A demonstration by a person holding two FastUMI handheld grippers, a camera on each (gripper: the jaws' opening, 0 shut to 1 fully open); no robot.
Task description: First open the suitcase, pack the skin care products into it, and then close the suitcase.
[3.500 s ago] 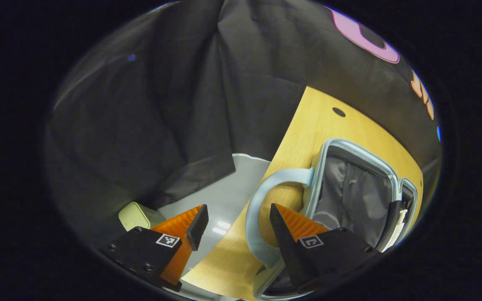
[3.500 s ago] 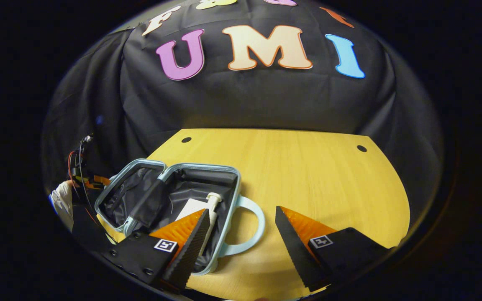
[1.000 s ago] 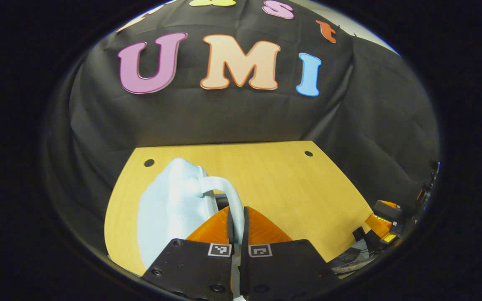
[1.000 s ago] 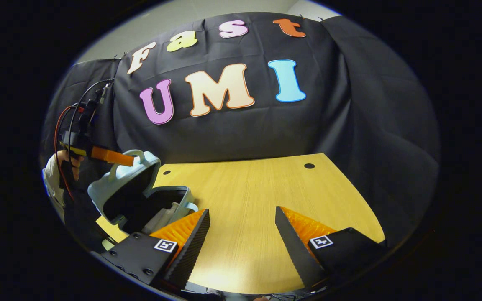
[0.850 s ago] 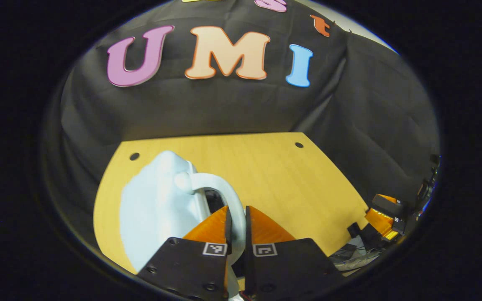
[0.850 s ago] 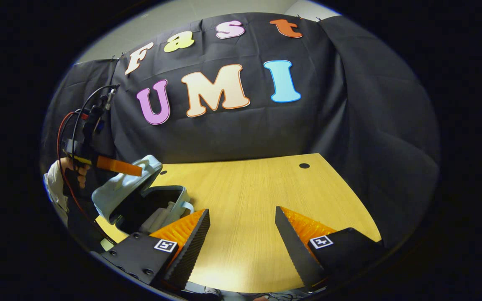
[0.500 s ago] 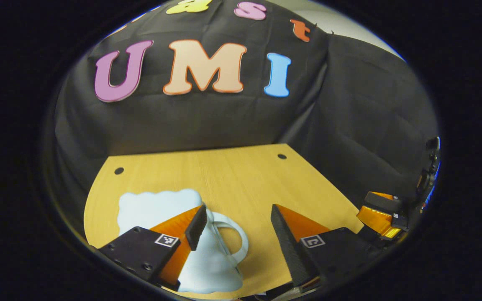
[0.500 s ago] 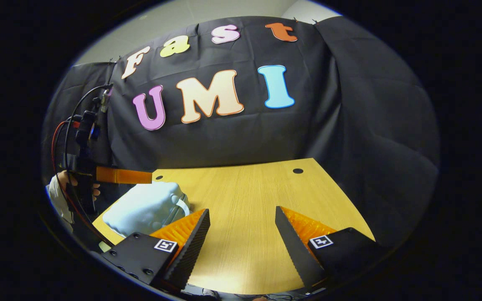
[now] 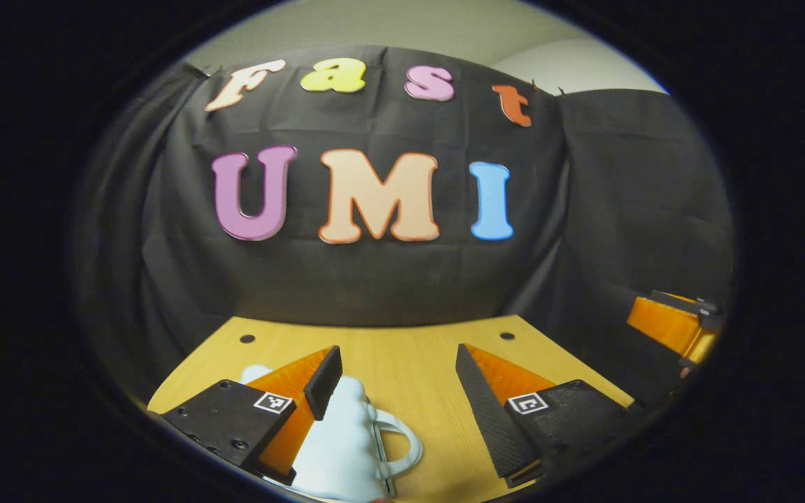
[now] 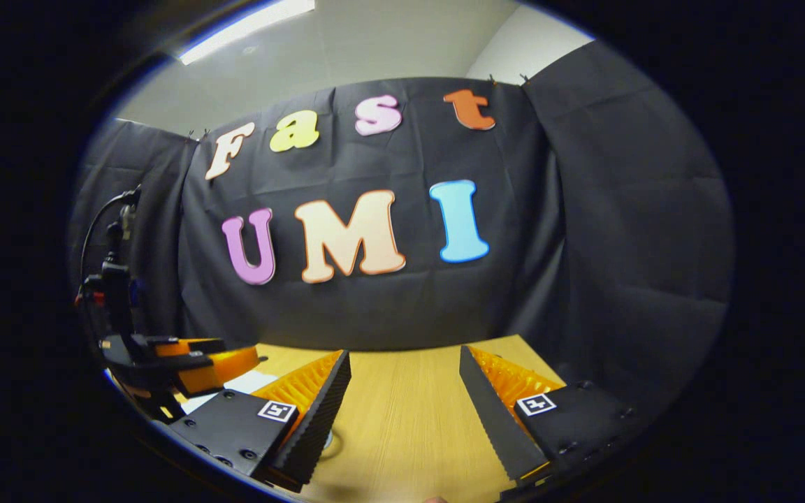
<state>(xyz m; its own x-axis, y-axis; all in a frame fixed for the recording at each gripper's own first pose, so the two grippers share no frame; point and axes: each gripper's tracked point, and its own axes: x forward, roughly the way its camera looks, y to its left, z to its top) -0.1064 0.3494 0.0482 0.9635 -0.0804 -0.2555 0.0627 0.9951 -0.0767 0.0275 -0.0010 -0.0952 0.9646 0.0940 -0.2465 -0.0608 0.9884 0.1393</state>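
The closed suitcase [image 9: 336,447] lies on the table [image 9: 409,363] just under my left gripper [image 9: 392,381], fingers spread apart; my right gripper [image 10: 406,391] gapes empty beside it.

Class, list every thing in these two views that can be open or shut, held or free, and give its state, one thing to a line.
suitcase: shut, lying flat on the table, held by neither gripper.
suitcase handle: free, nothing grips it.
left gripper: jaws open, empty, above the suitcase.
right gripper: jaws open, empty, over the bare table.
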